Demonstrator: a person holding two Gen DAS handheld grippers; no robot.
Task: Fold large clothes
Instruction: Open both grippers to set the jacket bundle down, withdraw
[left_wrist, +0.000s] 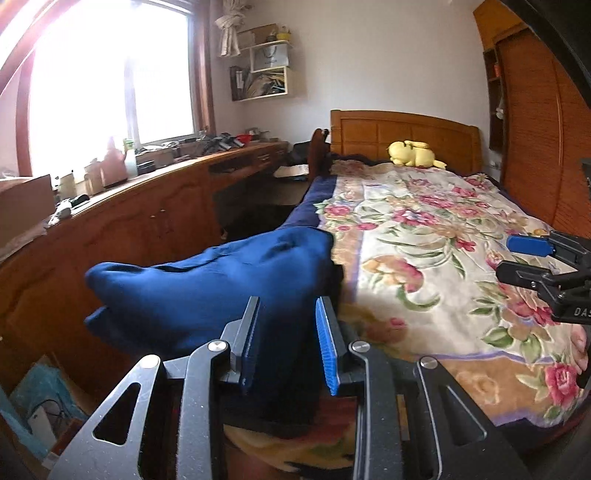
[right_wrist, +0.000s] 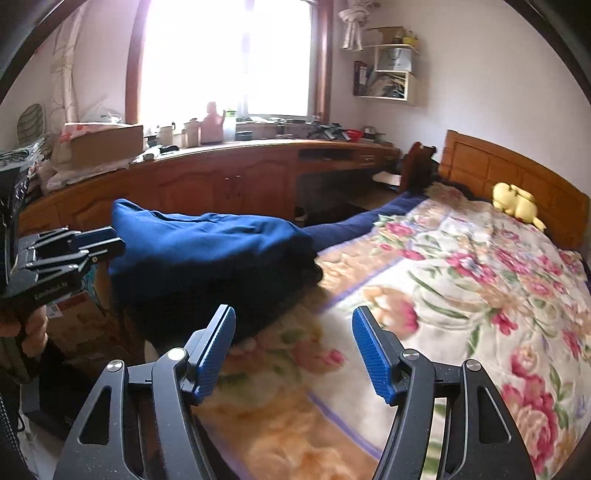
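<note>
Judging by how the large royal-blue fabric garment (left_wrist: 207, 280) lies bunched in a thick heap at the near-left corner of the floral-patterned bed blanket (left_wrist: 436, 229), I take the step in hand to be the start of a fold: getting hold of the cloth. My left gripper (left_wrist: 288, 339) has its blue pads partly spread with the near edge of the garment between them; I cannot tell whether they actually bite the cloth. From that camera the heap runs from 12 o'clock out toward 10 o'clock. My right gripper (right_wrist: 293, 347) is spread wide and holds nothing, hovering over the blanket with the garment at about 11 o'clock, near but apart. Next, I think, the right gripper must reach left to a second edge, so I can lift and lay the cloth flat on the bed.
</note>
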